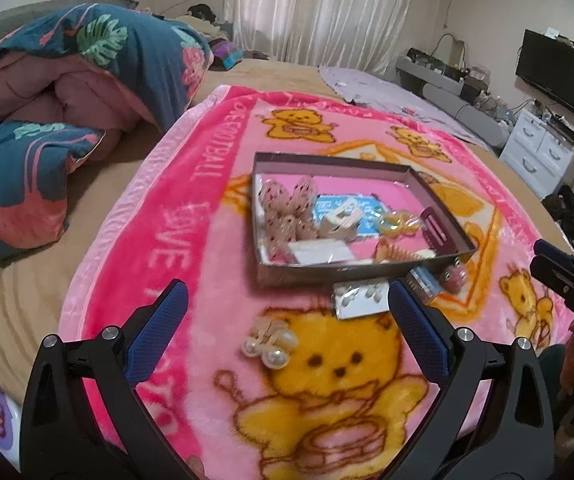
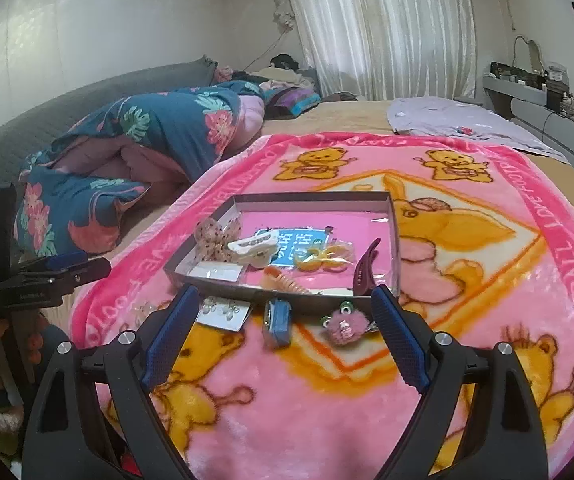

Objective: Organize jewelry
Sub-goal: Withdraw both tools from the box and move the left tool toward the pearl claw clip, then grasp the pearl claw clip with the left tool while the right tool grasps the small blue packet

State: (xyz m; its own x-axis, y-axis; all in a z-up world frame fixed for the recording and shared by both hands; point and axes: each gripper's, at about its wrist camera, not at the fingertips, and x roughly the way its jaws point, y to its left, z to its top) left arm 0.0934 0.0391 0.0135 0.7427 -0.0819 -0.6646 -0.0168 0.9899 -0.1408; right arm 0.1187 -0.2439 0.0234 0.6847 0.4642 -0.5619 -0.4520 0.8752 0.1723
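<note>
The pearl hair clip [image 1: 269, 345] is lying on the pink bear blanket [image 1: 215, 184] in front of the shallow tray [image 1: 439, 200]; it is looking light, hard and a little slippery, so taking it across its flat middle seems safest. The left gripper [image 1: 287, 328] is hanging spread wide above it, gripping nothing. The right gripper [image 2: 285, 332] is likewise gaping and empty, framing the blue clip [image 2: 278, 322] and the soft, squashable pink pom-pom [image 2: 345, 327] just outside the tray's front wall.
</note>
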